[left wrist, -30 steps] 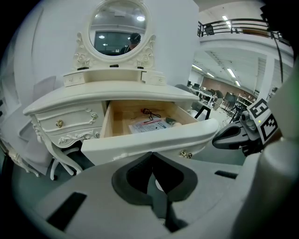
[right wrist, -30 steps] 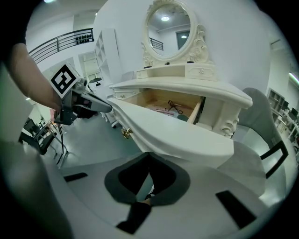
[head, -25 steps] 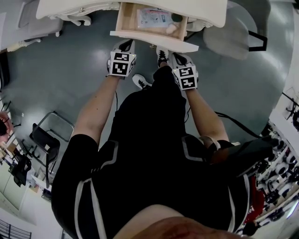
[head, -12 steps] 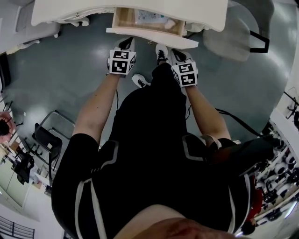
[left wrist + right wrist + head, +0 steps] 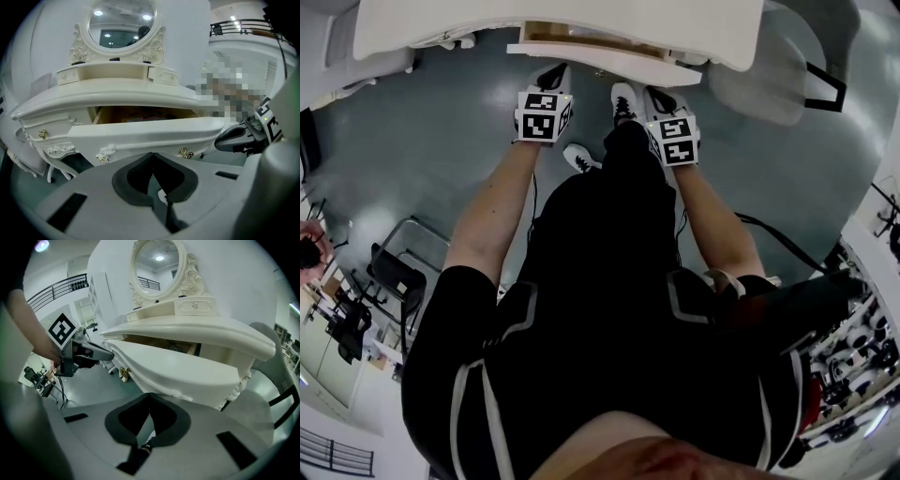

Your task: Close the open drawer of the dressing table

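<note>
The white dressing table (image 5: pixel 441 23) runs along the top of the head view. Its drawer front (image 5: pixel 605 58) stands out only a little, with a thin strip of the wooden inside (image 5: pixel 581 36) showing. My left gripper (image 5: pixel 555 75) and my right gripper (image 5: pixel 661 96) are both shut and empty, side by side at the drawer front. In the left gripper view the shut tips (image 5: pixel 152 154) meet at the lower edge of the drawer front (image 5: pixel 145 136). The right gripper view shows its shut tips (image 5: pixel 150 395) under the drawer front (image 5: pixel 178 366). The oval mirror (image 5: pixel 121 18) stands above.
A pale chair (image 5: pixel 769 70) stands right of the table, another white seat (image 5: pixel 356 56) to its left. The person's shoes (image 5: pixel 623 101) are on the grey floor under the drawer. A dark folding chair (image 5: pixel 394 277) is at lower left, shelving (image 5: pixel 862 347) at right.
The drawer has slid in from well open, with its contents showing, to a narrow gap. Both grippers moved forward toward the table with the drawer front.
</note>
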Available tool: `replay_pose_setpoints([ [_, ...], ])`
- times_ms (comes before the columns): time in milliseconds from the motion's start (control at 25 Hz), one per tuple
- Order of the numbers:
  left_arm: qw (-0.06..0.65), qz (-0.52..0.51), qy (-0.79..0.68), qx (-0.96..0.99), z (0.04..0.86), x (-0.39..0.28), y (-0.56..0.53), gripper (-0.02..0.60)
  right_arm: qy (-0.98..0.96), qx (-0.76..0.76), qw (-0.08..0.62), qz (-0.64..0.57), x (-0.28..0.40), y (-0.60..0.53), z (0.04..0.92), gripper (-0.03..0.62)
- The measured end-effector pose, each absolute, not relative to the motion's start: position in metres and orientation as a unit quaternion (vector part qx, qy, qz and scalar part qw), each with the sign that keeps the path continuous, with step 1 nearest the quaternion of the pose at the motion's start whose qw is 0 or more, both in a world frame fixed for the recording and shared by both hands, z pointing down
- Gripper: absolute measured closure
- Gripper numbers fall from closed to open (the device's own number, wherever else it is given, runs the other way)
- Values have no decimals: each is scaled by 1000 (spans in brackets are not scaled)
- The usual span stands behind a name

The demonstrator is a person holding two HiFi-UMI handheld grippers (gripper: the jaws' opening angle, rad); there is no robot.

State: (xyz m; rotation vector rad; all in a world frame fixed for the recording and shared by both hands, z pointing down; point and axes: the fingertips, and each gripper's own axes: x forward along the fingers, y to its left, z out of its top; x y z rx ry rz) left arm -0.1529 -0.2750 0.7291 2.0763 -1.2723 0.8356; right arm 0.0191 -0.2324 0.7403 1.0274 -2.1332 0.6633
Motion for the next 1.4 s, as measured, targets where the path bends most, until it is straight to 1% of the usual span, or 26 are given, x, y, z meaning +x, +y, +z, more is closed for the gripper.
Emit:
replay_pose_setpoints([
  [400, 273, 313, -465, 782, 734, -142, -305, 577, -817, 397, 331, 256, 23, -260, 746, 589],
  [760, 266, 308, -473, 781, 736, -142, -325, 577, -803, 422, 318, 274, 36, -277, 754, 589],
  [1400, 256, 302, -476, 785, 734, -143, -351, 577, -799, 456, 288, 266, 39, -319, 753, 589],
])
